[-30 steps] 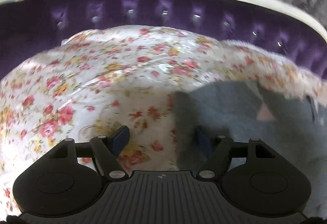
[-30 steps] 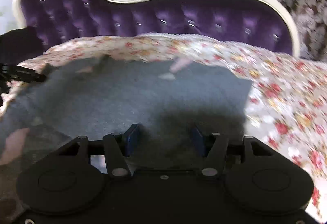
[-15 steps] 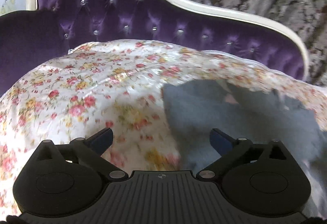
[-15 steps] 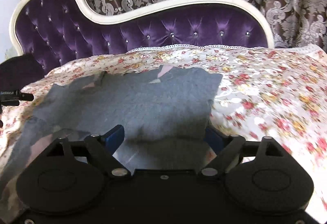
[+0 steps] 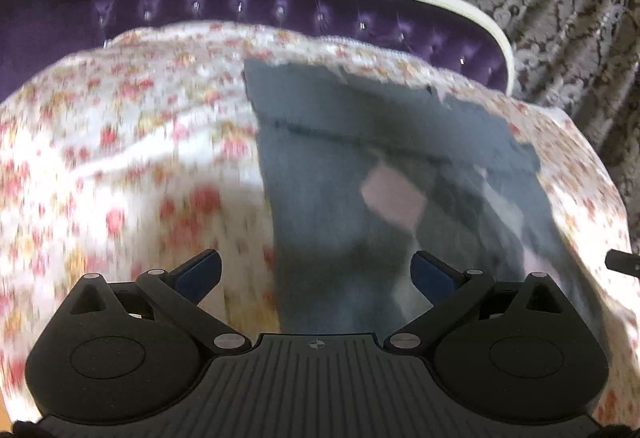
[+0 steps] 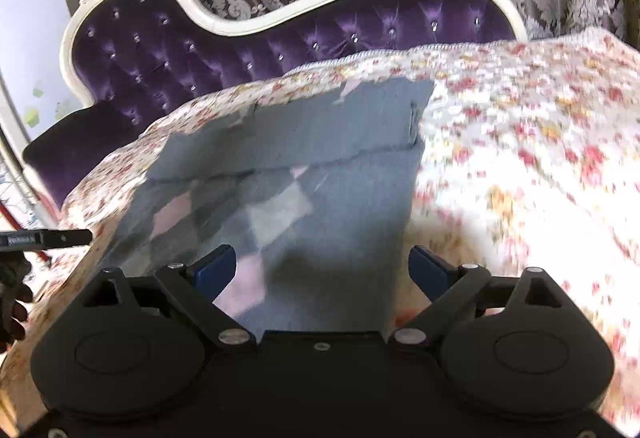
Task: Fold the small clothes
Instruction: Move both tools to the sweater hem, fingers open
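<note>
The grey garment (image 5: 344, 174) is being viewed ahead of both hand-held grippers, its long axis running away toward the purple headboard (image 6: 280, 38). The left hand-held gripper (image 5: 316, 272) is being held released at its left edge, the right hand-held gripper (image 6: 322, 266), jaws just opened, empty at its right edge.

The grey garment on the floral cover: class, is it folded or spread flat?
Folded. On the grey garment, an upper layer's edge crosses its middle in both views, over the panel with pink and pale patches beneath. It lies on the floral cover; neither tool grips it.

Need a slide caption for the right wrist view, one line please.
Right tongs open above a grey garment spread on the floral cover.
</note>
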The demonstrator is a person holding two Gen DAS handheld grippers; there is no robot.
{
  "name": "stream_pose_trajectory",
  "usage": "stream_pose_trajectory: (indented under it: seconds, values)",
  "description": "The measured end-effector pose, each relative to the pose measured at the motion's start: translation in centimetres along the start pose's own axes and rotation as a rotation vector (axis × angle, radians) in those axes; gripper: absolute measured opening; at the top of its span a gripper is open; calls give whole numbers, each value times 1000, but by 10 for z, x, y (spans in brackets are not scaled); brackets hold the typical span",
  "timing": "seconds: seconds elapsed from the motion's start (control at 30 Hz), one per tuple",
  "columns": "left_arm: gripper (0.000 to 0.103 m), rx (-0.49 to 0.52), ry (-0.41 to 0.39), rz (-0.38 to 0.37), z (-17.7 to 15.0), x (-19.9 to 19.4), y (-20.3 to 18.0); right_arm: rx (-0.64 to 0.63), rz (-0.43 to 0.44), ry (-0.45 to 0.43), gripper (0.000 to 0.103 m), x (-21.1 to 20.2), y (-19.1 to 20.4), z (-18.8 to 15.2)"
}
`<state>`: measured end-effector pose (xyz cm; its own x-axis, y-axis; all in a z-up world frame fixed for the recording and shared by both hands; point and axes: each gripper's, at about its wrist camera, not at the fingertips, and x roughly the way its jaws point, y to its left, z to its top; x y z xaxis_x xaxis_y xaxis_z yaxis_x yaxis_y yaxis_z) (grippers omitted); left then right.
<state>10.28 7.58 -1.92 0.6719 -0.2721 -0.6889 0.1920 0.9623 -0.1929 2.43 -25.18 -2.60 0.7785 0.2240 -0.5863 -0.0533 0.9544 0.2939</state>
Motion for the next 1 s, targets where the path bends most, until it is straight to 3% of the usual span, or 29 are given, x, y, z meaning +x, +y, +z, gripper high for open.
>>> stream_pose_trajectory:
  seconds: [0.3,0.5,1.0]
  values:
    - [102,-42,48,-45,-46,-26,-8,-7,100,126,94,-25,10,-40]
    - [102,-66,73,-68,-62,-26,-16,77,176,175,94,-30,13,-59]
    - [99,-98,87,-121,-67,-23,-25,143,208,143,103,-15,17,-64]
